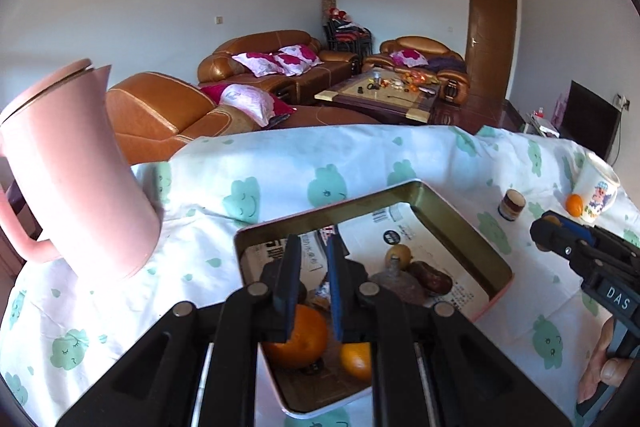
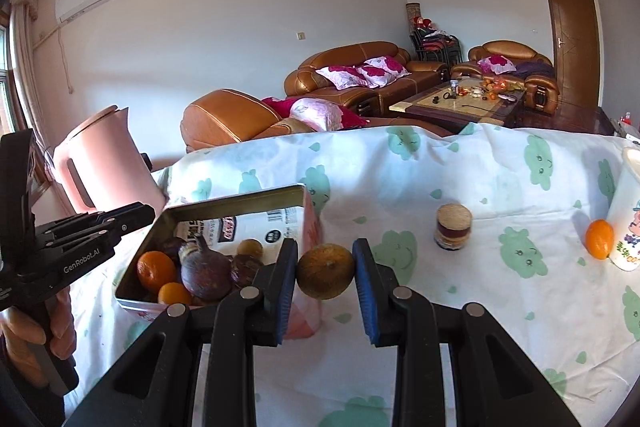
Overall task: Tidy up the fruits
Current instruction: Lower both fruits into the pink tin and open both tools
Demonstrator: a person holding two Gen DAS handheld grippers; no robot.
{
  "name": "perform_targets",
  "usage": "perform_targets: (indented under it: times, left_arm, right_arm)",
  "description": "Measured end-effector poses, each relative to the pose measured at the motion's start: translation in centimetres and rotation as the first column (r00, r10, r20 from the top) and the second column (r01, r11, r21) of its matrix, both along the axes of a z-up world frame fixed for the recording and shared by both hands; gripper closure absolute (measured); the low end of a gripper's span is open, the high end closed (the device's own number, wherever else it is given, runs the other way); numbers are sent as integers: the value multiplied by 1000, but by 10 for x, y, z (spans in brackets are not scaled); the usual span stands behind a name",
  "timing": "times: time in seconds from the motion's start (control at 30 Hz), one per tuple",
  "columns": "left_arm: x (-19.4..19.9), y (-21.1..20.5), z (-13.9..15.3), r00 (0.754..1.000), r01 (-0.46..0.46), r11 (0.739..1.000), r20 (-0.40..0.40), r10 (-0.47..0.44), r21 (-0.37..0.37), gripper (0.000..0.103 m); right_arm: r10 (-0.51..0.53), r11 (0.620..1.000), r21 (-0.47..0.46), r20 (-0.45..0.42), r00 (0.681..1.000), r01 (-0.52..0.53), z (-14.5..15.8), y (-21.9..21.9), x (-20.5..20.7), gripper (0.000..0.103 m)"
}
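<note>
Oranges (image 2: 157,269): two in tin (image 2: 240,198)

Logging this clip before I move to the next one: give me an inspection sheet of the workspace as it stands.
Surface: table under a white cloth printed with green clouds, rumpled.
Job's things: open tin holding oranges and dark fruits; brownish round fruit in the right gripper; small orange beside the white mug.
Clutter: pink kettle, small cork-lidded jar.
Grippers: left gripper shut, empty, over the tin; right gripper shut on the brownish fruit beside the tin.
Cables: nothing seen.
Surroundings: leather sofas, coffee table, wooden door, air conditioner.
</note>
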State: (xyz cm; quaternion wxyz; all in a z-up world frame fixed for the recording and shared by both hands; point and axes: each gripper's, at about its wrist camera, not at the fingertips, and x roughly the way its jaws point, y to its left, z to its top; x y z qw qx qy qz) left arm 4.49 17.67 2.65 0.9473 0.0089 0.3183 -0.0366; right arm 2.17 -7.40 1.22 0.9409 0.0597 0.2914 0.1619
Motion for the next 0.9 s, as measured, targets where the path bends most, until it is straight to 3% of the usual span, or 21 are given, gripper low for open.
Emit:
perform_targets:
  times: [0.2,0.5,0.7,0.73,0.8,0.87,0.9]
  left_arm:
    - [6,-1,-10,999,-25,1000,-21,25,-15,88]
    - [14,-3,-25,996,-64,997,-59,66,32,88]
    - [16,-7,-29,995,-74,995,-60,77,60,88]
    - [16,-8,-29,995,-78,994,-54,82,73,88]
    - [14,-11,-28,995,-84,992,-39,88,89,86]
    - [13,-11,-28,995,-87,992,-34,90,86,82]
    - [13,-11,-27,995,-89,992,-33,92,85,75]
  right_arm:
    - [70,997,40,-19,997,-69,2,44,30,73]
    - [112,990,91,-97,989,-104,-25,73,62,72]
    - [132,989,77,-69,989,-127,-27,79,61,71]
    - [135,989,73,-69,988,-130,-27,80,60,69]
    - [134,989,65,-63,989,-130,-26,80,56,44]
    - [128,990,59,-35,991,-126,-23,80,50,33]
    - [121,991,55,-13,993,-120,-20,80,46,33]
